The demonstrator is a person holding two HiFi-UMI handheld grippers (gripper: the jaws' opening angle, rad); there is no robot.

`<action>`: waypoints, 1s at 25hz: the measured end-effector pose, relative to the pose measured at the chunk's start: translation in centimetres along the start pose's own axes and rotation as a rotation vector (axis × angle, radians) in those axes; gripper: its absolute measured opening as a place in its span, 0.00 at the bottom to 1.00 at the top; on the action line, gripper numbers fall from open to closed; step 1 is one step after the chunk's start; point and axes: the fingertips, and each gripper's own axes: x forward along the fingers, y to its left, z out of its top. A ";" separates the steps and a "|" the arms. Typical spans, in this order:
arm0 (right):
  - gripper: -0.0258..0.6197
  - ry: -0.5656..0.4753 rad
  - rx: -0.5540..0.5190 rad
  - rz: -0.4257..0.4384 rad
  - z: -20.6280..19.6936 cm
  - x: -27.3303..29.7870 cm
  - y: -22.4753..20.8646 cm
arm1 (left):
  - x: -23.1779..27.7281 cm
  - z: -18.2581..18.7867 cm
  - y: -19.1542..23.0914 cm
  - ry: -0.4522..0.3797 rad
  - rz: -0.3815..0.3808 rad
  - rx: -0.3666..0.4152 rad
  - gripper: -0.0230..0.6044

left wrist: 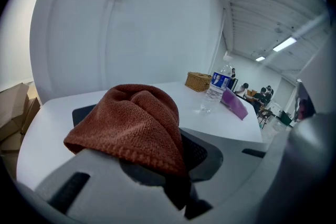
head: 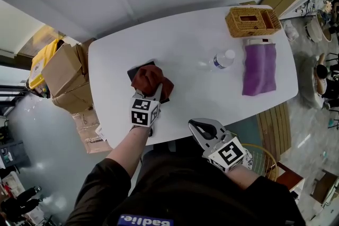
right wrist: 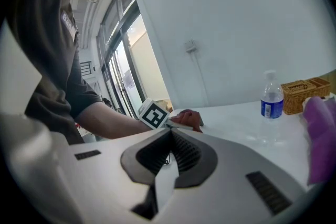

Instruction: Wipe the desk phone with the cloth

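Cloth: rust-red knit, bunched into a mound | place: left part of white table, on dark desk phone | left gripper: jaws clamped on cloth's near side | right gripper: jaws pressed together, empty, at table's near edge, apart to cloth's right
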 end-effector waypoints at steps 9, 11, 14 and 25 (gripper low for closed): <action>0.08 0.016 0.001 0.010 -0.4 0.1 1.4 | -1.3 -5.9 -3.8 0.084 -0.074 -0.058 0.13; 0.08 0.016 0.003 0.014 -0.4 0.1 1.9 | -1.8 -7.1 -4.8 0.104 -0.094 -0.062 0.13; 0.08 0.005 0.002 0.014 -0.1 0.0 2.5 | -2.9 -8.0 -5.8 0.112 -0.118 -0.063 0.13; 0.08 -0.057 -0.002 0.032 2.2 1.2 5.2 | -12.7 -3.1 -6.1 -0.039 -0.141 -0.085 0.13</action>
